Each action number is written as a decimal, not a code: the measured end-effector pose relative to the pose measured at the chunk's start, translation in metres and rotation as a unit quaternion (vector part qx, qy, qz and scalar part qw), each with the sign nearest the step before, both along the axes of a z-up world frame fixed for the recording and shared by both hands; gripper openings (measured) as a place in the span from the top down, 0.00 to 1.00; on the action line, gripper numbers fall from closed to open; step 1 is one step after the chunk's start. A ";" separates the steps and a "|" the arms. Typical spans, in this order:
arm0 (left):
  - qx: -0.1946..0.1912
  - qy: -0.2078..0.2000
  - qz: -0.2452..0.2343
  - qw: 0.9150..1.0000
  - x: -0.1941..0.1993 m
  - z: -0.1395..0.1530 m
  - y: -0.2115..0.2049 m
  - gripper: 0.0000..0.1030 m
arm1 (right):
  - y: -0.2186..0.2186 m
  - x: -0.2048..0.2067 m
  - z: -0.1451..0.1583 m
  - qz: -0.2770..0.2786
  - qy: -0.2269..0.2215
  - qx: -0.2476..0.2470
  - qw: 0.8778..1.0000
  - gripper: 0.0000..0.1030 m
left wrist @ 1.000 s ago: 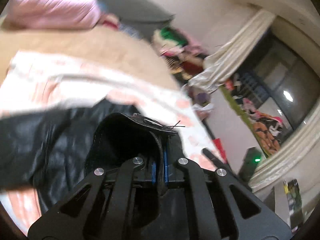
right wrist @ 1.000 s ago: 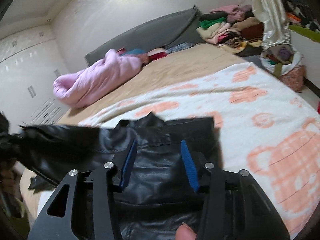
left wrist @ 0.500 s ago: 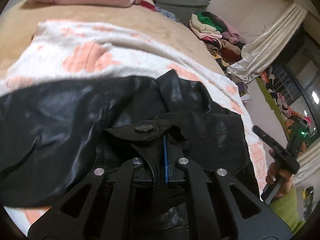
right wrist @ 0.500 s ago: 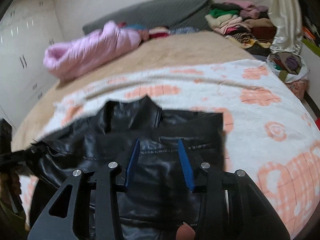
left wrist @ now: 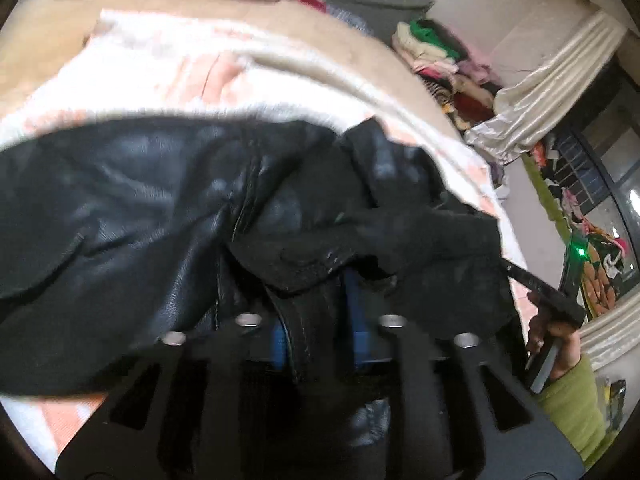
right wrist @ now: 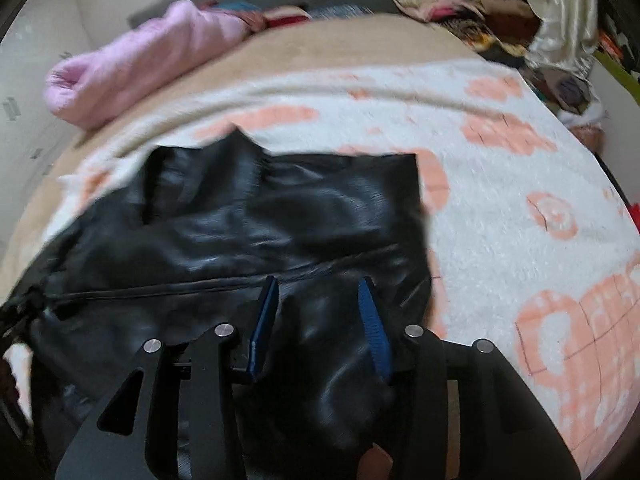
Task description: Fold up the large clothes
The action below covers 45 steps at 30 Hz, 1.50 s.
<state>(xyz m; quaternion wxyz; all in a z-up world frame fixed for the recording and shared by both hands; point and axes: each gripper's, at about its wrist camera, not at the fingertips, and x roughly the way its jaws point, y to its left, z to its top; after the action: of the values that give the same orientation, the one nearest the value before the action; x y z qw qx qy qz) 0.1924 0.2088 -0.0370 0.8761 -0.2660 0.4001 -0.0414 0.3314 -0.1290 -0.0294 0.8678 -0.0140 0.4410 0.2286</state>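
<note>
A heavy, slick black leather jacket (right wrist: 248, 240) sprawls across the bear-print blanket (right wrist: 520, 184); left gripper (left wrist: 318, 320) opening around its strap, right gripper (right wrist: 320, 320) opening, straddling a bulging fold. Seams likely offer the firmest hold.

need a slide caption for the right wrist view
Right tongs, opening, straddle a fold of the black jacket spread on the bear-print blanket.
</note>
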 end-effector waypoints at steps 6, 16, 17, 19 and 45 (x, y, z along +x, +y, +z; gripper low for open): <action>0.110 -0.026 0.028 0.993 -0.029 0.041 -0.022 0.62 | 0.012 -0.056 0.018 0.051 -0.032 -0.001 0.998 0.49; 0.118 0.058 0.000 0.991 -0.020 -0.019 -0.045 0.61 | 0.027 -0.082 -0.019 0.049 0.028 -0.035 0.998 0.42; 0.118 0.058 0.000 0.991 -0.020 -0.022 -0.044 0.61 | 0.027 -0.081 -0.021 0.047 0.029 -0.032 0.998 0.42; 0.120 0.053 0.001 0.991 -0.021 -0.027 -0.044 0.61 | 0.028 -0.081 -0.024 0.042 0.029 -0.030 0.998 0.42; 0.159 0.046 0.107 0.980 -0.090 0.020 0.004 0.09 | 0.086 -0.160 0.060 0.095 -0.079 0.011 0.992 0.05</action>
<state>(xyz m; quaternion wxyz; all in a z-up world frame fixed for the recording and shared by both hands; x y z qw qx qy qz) 0.1026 0.2124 -0.0170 0.8873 -0.1665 0.4102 0.1289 0.1719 -0.0432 0.0305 0.8746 -0.0644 0.3648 0.3128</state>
